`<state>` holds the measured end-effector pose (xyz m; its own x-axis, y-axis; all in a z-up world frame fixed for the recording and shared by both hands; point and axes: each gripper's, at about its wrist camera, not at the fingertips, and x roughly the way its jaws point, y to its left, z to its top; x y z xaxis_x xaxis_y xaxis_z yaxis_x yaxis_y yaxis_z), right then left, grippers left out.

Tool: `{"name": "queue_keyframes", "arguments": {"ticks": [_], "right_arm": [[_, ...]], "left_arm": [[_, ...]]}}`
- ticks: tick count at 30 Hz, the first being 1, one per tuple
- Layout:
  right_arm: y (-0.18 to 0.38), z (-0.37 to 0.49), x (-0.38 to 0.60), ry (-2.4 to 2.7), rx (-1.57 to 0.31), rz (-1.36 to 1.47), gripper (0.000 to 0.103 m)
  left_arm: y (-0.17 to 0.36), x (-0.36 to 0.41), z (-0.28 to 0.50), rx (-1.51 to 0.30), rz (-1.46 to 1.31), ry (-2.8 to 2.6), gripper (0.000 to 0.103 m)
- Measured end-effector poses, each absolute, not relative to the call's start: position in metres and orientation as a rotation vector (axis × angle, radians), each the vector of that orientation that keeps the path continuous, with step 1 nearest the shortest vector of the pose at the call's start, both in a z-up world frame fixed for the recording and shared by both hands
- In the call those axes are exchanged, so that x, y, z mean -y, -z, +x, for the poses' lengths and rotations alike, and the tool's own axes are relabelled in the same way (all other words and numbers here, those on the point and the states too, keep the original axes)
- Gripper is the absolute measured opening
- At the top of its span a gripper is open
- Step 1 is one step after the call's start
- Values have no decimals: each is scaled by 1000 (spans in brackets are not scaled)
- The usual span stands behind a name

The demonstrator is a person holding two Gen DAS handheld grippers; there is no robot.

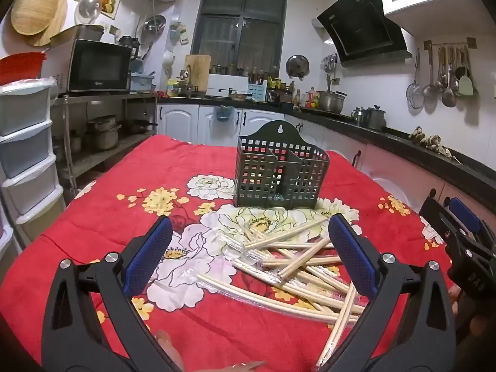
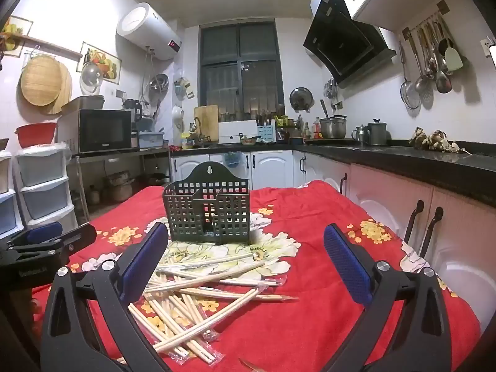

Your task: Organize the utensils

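Many chopsticks (image 1: 297, 263) heaped loose on red cloth (image 1: 124, 217), near side of green caddy (image 1: 280, 175).
Several sticks in clear wrappers, lying crossed; caddy upright, compartments hold nothing visible, just beyond the pile; left gripper (image 1: 251, 248) over the heap, jaws spread wide, grasping nothing; right gripper (image 2: 245, 257) beside it, likewise released; kitchen counter (image 1: 403, 133) behind.

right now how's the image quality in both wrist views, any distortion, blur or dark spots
Left wrist view: strong fisheye bending of the counter, black corners, the chopsticks sharp, the window dark. Right wrist view: the same curving and dark corners, a slightly soft holder, warm indoor light and little glare.
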<state>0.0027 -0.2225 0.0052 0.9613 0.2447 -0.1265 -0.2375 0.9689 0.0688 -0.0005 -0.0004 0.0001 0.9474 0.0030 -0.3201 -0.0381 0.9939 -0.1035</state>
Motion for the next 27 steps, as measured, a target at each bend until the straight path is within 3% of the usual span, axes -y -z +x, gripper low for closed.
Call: {"name": "queue_keyframes", "arguments": {"ticks": [27], "right_arm": [[-4,7,226,-231,-165,50,97]], "left_arm": [[-1,1,0,-333,-119,-16,93]]}}
